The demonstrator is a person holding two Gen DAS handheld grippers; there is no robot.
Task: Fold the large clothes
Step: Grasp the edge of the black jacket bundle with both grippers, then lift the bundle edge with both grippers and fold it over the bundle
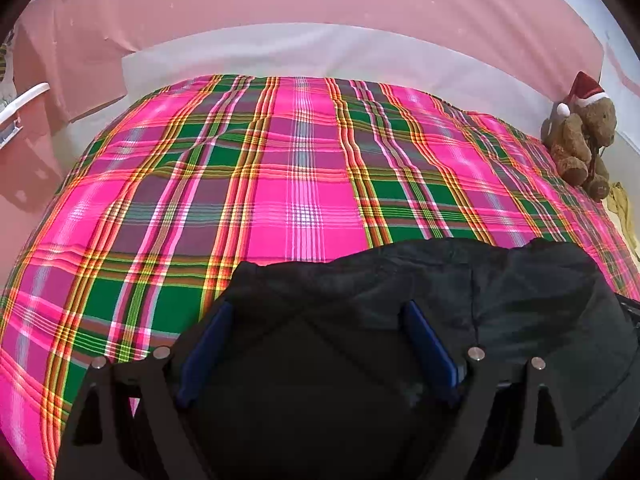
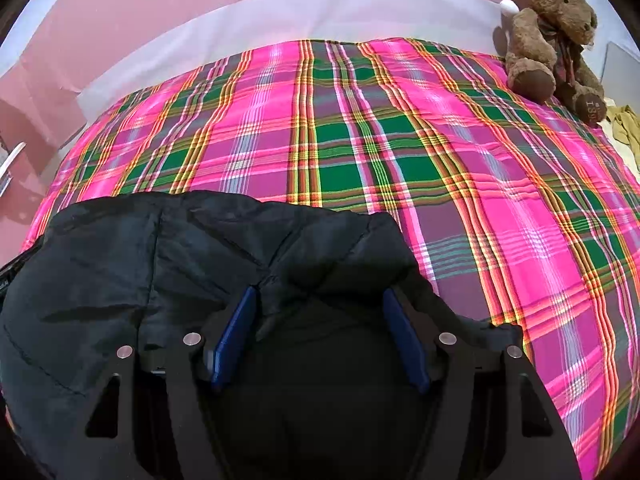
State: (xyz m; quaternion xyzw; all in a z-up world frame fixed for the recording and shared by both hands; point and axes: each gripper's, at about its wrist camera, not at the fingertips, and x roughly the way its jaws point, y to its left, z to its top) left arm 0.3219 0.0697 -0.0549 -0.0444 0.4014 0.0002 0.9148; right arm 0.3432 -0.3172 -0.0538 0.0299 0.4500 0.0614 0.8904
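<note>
Left gripper (image 1: 316, 344) and right gripper (image 2: 320, 332): jaws spread wide, black padded jacket (image 1: 460, 280) beneath and between the blue pads, nothing pinched. Jacket lies crosswise on the near edge of the plaid bedspread (image 1: 280, 168), spanning both grippers equally. Teddy bear (image 2: 552, 40) sits at the far right corner.

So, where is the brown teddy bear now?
The brown plush teddy bear with a red Santa hat sits at the far right corner of the pink-green plaid blanket, beside a yellow cloth.
</note>
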